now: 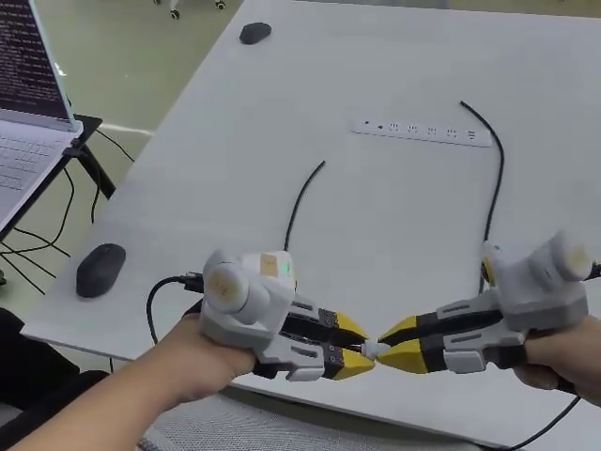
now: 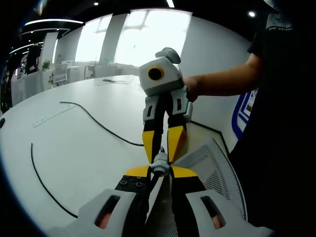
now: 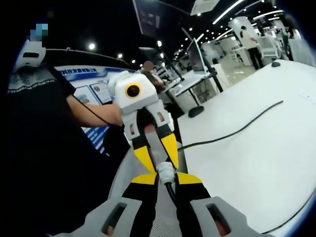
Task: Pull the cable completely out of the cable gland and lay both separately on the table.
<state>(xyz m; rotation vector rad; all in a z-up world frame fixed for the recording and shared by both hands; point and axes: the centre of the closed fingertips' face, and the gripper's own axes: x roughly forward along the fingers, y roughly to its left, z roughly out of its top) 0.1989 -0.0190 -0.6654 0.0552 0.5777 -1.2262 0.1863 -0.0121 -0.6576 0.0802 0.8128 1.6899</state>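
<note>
A white power strip (image 1: 421, 131) is lying far back on the table (image 1: 235, 141). A dark mouse (image 1: 100, 269) is sitting near the left edge, a laptop (image 1: 28, 113) standing open beyond it.

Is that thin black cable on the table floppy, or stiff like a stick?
Probably floppy: the cable lies in a loose curve on the table, so it would likely sag if lifted. It looks thin, so it is probably light. Lying flat like that, it seems unlikely to roll away.

Yellow fingers (image 1: 348, 329), white cable gland (image 1: 372, 349), black cable (image 3: 170, 190), white table (image 1: 394, 207).
</note>
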